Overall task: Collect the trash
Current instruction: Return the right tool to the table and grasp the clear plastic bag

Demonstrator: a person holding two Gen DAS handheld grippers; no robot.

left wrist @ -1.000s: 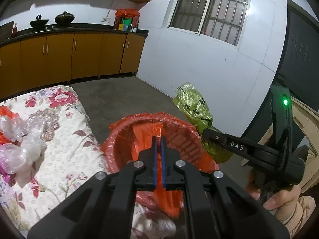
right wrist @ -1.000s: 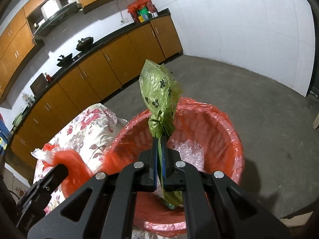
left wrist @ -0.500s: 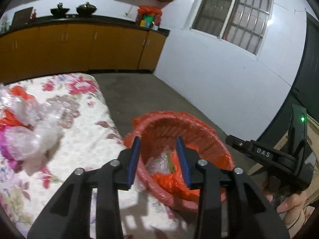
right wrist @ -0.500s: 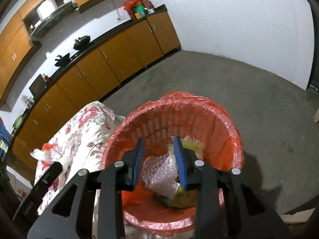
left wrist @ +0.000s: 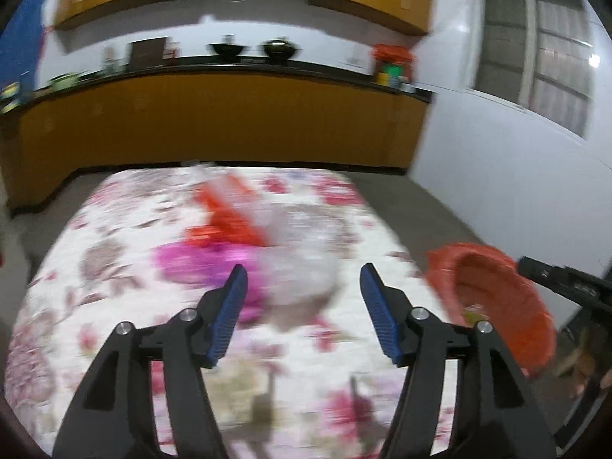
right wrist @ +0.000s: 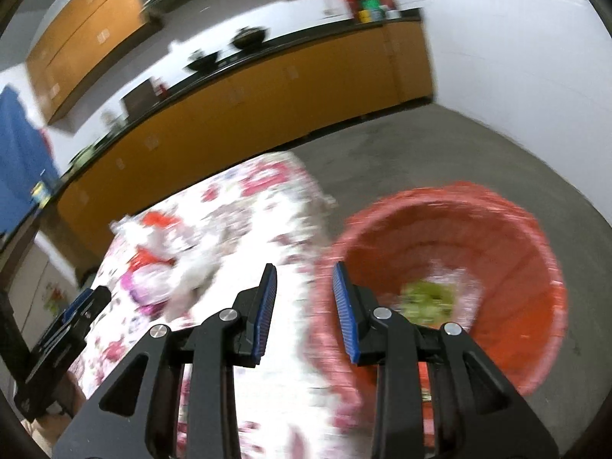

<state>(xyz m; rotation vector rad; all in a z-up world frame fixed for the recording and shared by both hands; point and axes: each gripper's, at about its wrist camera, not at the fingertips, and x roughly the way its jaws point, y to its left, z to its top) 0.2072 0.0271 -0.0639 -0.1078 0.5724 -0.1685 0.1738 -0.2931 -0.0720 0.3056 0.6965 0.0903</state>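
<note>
Beside the floral-covered bed (left wrist: 114, 237), with plastic trash (left wrist: 267, 244) heaped on it, our red-lined bin (right wrist: 535, 252) holds a green bag (right wrist: 424, 298), seen only from the right, both left tongs (left wrist: 302, 279) and right tongs (right wrist: 304, 279) spread empty.

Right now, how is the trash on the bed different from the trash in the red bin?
The pile on the flowery bed is pink, orange and clear plastic; the trash in the bin looks green and clear. The bed pile lies loose in the open; the bin trash sits low inside the red lined basket. Both are crumpled plastic.
</note>
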